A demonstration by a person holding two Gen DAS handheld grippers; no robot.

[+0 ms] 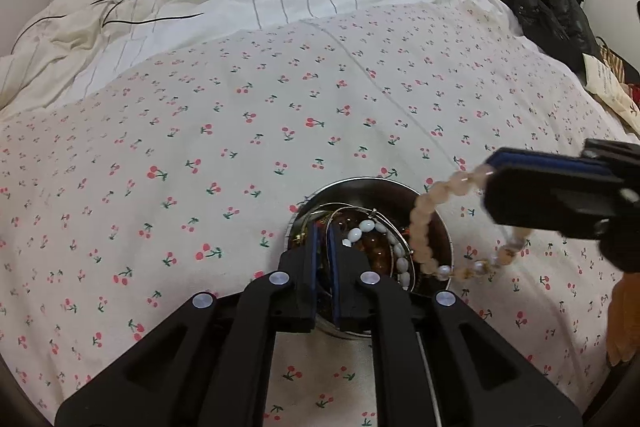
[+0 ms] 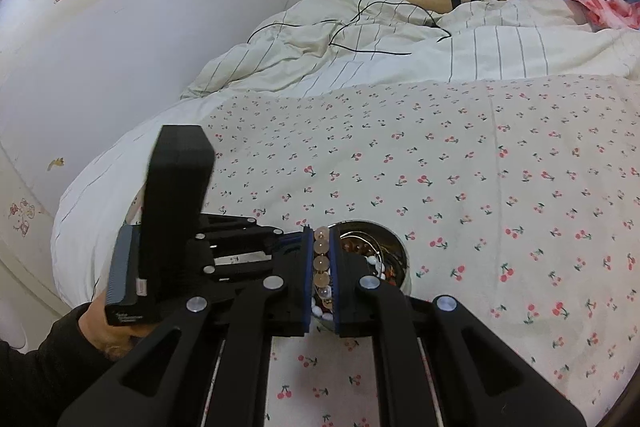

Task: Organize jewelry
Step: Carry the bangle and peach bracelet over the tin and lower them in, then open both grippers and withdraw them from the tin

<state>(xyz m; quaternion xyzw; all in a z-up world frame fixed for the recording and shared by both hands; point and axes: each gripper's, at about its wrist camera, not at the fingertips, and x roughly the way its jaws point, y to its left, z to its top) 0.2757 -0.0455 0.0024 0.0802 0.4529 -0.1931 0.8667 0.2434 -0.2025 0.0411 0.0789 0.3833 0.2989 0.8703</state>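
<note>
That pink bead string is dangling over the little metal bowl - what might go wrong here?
1. The pale pink bead bracelet, pinched by only a few beads in the right gripper, might slip out onto the cherry-print bedsheet.
2. Its hanging loop may snag the white oval-bead string in the round steel bowl.
3. The left gripper sits in the bowl and could tip it.

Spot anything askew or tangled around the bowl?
Yes: the peach bead bracelet clamped in the right gripper droops across the metal bowl rim, half outside. The left gripper sits nearly shut in the jewelry pile, a thin bangle running between its fingers.
</note>
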